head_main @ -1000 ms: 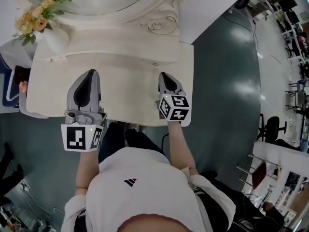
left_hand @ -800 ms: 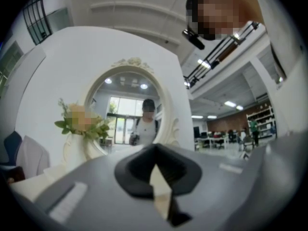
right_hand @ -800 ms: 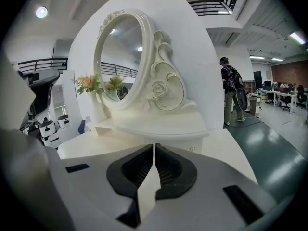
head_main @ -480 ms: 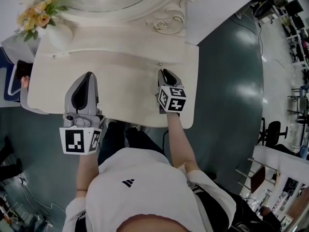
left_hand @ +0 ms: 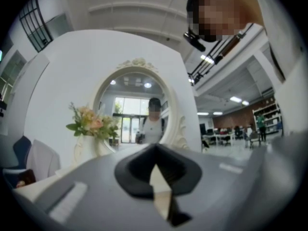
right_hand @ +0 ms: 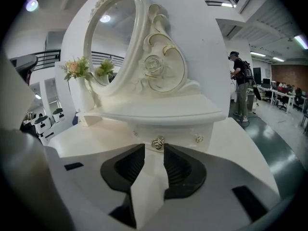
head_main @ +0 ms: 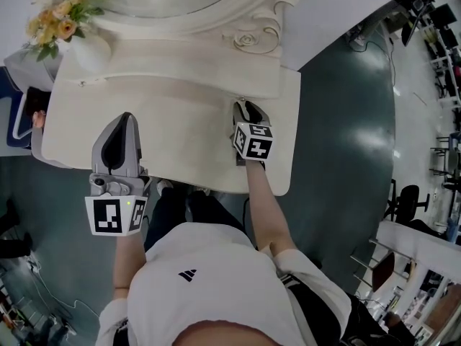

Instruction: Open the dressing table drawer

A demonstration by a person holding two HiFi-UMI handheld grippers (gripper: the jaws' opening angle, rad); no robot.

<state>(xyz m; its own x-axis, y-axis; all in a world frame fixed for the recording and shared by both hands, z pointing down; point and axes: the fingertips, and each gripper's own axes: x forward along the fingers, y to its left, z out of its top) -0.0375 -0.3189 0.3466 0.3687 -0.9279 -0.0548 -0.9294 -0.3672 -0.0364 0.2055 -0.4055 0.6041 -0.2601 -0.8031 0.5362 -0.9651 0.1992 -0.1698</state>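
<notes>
Right tool (right_hand: 153, 148) at the drawer knob (right_hand: 158, 142), left tool (head_main: 123, 117) held over the bench (head_main: 187, 132).
Only the right gripper view shows the drawer (right_hand: 179, 135) front under the shelf: the knob sits just at the tool's tips and the opening jaws do not press it. The left tool's jaws are together. A flower vase (head_main: 86, 50) and an oval mirror (right_hand: 113, 37) stand behind. The drawer runs crosswise and faces the person.
</notes>
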